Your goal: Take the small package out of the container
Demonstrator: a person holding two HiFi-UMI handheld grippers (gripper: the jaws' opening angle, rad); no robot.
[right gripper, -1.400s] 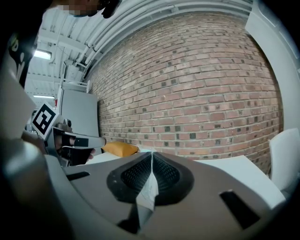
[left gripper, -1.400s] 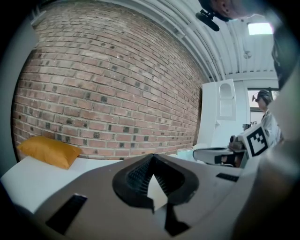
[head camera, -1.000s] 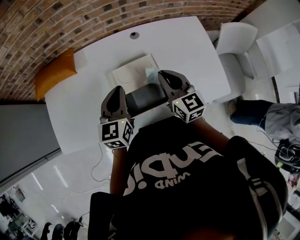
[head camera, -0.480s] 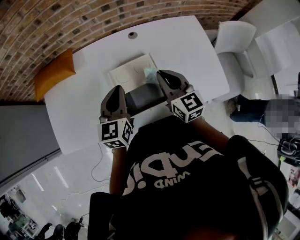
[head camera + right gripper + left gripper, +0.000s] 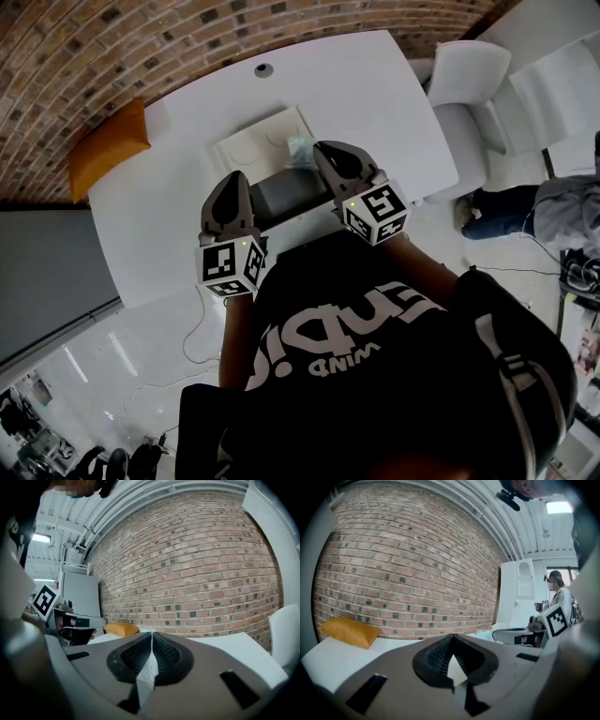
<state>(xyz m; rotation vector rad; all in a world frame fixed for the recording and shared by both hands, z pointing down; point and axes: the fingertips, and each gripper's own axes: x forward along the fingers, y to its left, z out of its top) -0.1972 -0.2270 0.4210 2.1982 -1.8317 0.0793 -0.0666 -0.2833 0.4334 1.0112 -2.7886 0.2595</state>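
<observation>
In the head view the dark grey container (image 5: 281, 195) stands on the white table (image 5: 375, 94) in front of me. At its far right corner sits a small pale, crinkly package (image 5: 302, 146). My right gripper (image 5: 320, 148) is shut on it, and in the right gripper view a thin translucent strip of the package (image 5: 146, 677) is pinched between the ribbed pads (image 5: 166, 654) of the right gripper (image 5: 151, 634). My left gripper (image 5: 232, 176) hangs over the container's left end. Its tips meet in the left gripper view (image 5: 452, 637); I cannot identify the white wedge behind them.
A white square board (image 5: 258, 141) lies on the table just beyond the container. An orange cushion (image 5: 111, 145) rests at the table's far left against the brick wall. A white chair (image 5: 469, 89) stands to the right, and a person (image 5: 553, 211) stands farther right on the floor.
</observation>
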